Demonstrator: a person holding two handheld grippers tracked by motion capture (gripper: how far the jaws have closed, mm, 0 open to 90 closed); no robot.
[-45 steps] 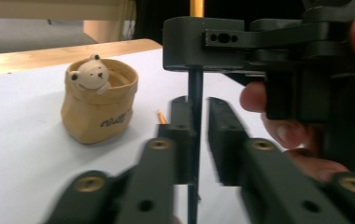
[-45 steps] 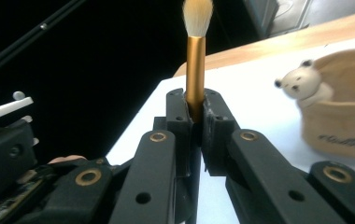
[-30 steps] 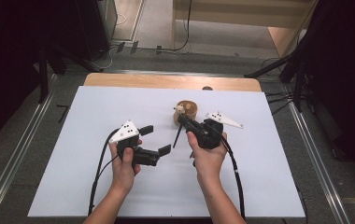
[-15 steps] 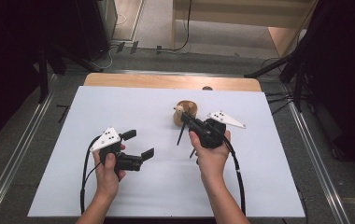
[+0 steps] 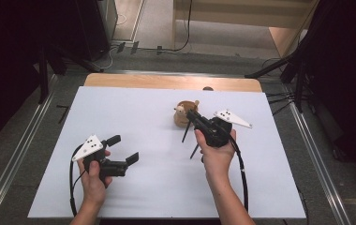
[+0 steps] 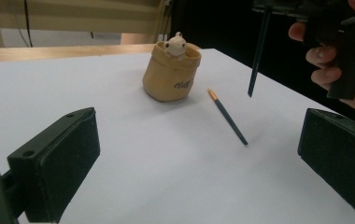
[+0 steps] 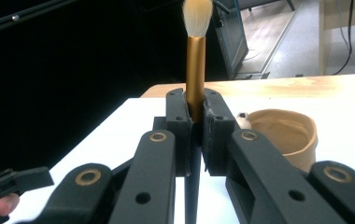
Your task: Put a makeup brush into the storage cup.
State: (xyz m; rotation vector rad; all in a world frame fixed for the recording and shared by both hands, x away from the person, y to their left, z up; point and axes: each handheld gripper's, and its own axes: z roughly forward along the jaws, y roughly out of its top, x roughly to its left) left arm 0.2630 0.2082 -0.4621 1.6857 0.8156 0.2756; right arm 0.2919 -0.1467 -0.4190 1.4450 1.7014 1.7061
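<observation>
My right gripper [image 5: 194, 117] [image 7: 195, 116] is shut on a makeup brush [image 7: 195, 74] with a gold ferrule and white bristles. The brush stands upright, and its dark handle [image 5: 185, 134] [image 6: 257, 56] hangs above the table. Just behind it stands a tan pouch [image 5: 185, 117] [image 6: 171, 77] [image 7: 283, 135] with a small bear on its rim. A thin dark stick with an orange end [image 5: 195, 151] [image 6: 227, 116] lies flat on the white table, in front of the pouch. At the front left my left gripper [image 5: 122, 149] [image 6: 196, 158] is open, empty, and pointing towards the pouch.
The white table sheet [image 5: 134, 117] has a bare wooden strip [image 5: 166, 82] along its far edge. Dark stands and cables lie on the floor beyond. Each gripper trails a black cable towards the front edge of the table.
My left gripper has moved left and back towards the front edge, away from the right hand, with its jaws still open. The right gripper has held the brush in place.
</observation>
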